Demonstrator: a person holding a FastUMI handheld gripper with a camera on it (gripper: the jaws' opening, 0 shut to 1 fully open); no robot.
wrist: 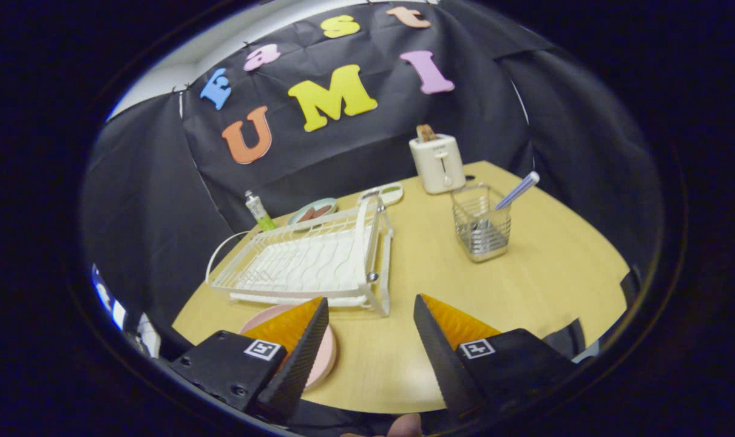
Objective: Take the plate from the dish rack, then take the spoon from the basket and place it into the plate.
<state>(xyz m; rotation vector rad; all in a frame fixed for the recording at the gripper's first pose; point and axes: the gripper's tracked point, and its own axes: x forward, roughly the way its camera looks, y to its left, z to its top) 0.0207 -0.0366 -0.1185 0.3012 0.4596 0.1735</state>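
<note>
Risk lies mostly in the reach still to come. The gripper (371, 331) hangs with its fingers spread wide and nothing between them, over the near edge of the round pale wooden table (555, 273). The flat pink round plate (323, 355) already lies on the table at that near edge, partly hidden under the left finger, just in front of the white wire dish rack (309, 258), which looks empty. So the plate step seems done and the spoon remains.

The spoon with a pale lilac handle (518, 190) leans in the square silver wire-mesh basket (481, 223), well beyond the right finger, toward the far right of the table. Its handle is thin and tilted; a grab too near the tip could let it swing or slip, and a sideways pull could tip the light basket. Carrying it back, the fingers could clip the rack's near corner or nudge the plate off the table edge.

Counted: one plate, one rack, one basket, one spoon handle, one cream toaster (437, 162) at the far edge, one small dish holding brown food (312, 210) behind the rack, one green-capped tube (258, 210).
</note>
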